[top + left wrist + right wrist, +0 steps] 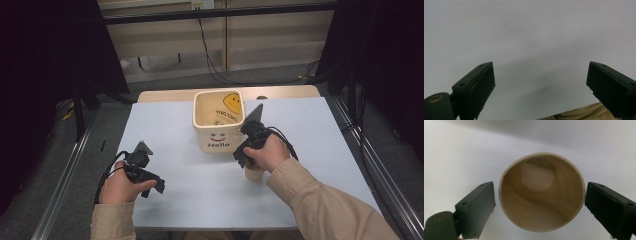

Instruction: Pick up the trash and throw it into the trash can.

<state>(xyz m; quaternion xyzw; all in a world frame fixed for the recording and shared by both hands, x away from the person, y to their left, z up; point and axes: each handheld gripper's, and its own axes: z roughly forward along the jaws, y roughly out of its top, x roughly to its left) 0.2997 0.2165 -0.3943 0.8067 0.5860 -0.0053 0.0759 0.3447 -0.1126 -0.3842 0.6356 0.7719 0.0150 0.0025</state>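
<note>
High view: I'm above the near edge of the pale grey table (200,200), looking forward and down, whole tabletop in frame. Left gripper view rides the left gripper (540,82) and faces the bare tabletop at close range. Right gripper view rides the right gripper (539,202), very near, looking straight down into the beige paper cup (541,192). Shared with the high view: that cup (253,173) under the right hand, both grippers (150,185) (243,159), and the grey tabletop.
</note>
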